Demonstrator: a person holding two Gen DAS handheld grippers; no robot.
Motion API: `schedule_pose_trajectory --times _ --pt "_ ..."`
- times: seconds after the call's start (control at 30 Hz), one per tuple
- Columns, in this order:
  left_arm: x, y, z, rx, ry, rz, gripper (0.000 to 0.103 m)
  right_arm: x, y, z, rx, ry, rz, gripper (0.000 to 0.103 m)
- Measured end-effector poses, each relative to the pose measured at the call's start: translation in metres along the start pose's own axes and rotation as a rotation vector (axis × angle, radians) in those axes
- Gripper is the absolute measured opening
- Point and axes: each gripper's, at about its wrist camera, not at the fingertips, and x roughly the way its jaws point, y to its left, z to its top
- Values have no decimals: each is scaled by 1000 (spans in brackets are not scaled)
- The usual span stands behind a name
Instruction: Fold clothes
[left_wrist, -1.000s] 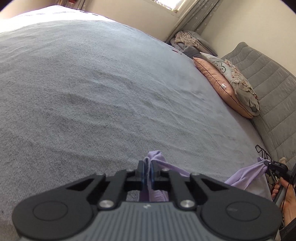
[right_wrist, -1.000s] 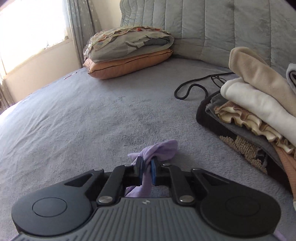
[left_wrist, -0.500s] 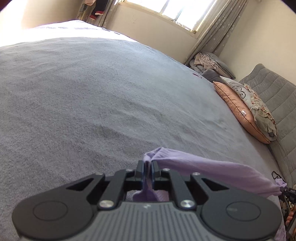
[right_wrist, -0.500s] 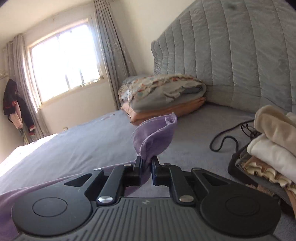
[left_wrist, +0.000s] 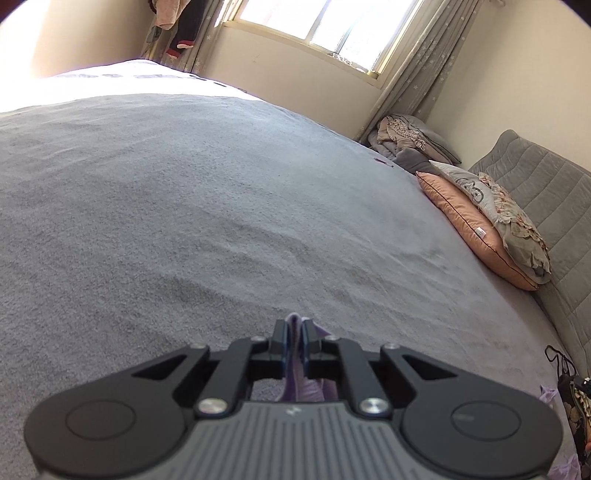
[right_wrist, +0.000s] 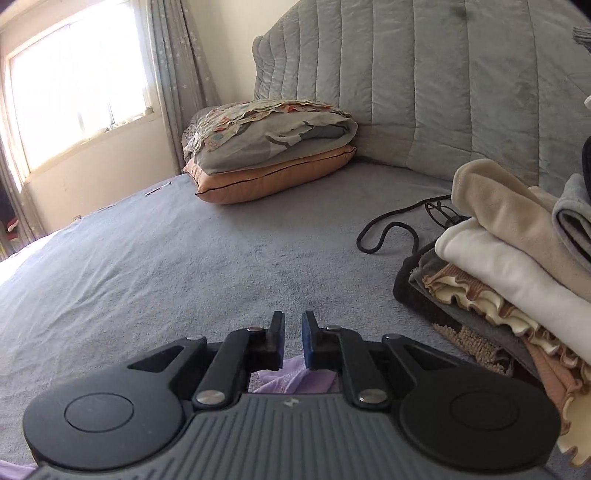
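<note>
Left gripper (left_wrist: 294, 330): clenching lilac cloth (left_wrist: 295, 373) above the grey bed (left_wrist: 207, 206). Right gripper (right_wrist: 293, 334): released, pads slightly apart with nothing between; cloth lying below it on the bed, left of the clothes pile (right_wrist: 517, 266).

Bright daylight from the window (left_wrist: 332, 26) (blown out white), glare across the far bed (left_wrist: 110, 79), fisheye bending edges, dark vignetted corners
</note>
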Motion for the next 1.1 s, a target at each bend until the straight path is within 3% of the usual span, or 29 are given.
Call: schedule_pose_trajectory --times 0.17,0.37,0.43,0.47,0.5,0.53,0.6,0.67,0.77,0.83,0.9,1.03,1.1 --pt "3 3 -5 -30 27 -14 8 30 -8 -20 76 157 -10 18" --pt "3 1 -7 -33 31 -26 8 45 -26 -26 313 164 67 20" --pt "3 1 -8 -34 32 -30 8 51 -25 -27 315 168 55 35" --pt "3 0 -8 -35 33 -32 8 54 -24 -27 304 175 43 35" --pt "4 1 -8 -41 32 -32 8 56 -19 -28 266 184 27 30" --pt "5 2 -8 -47 31 -32 8 59 -14 -29 225 192 9 4" --pt "5 5 -6 -72 14 -24 8 50 -3 -23 161 136 -36 2" --pt "-1 11 -1 -104 -33 -38 8 28 2 -6 190 16 47 2" --pt "-9 18 6 -148 -85 -60 8 -25 9 22 234 -233 299 2" --pt "-8 19 8 -142 -85 -38 8 -39 12 28 223 -282 334 2" --pt "-3 20 8 -134 -76 -26 8 -31 6 24 221 -245 303 2" --pt "11 17 1 -128 1 -30 8 15 -19 -2 225 35 57 2" --pt "12 13 1 -98 1 -22 8 33 -34 -17 267 164 -36 2"
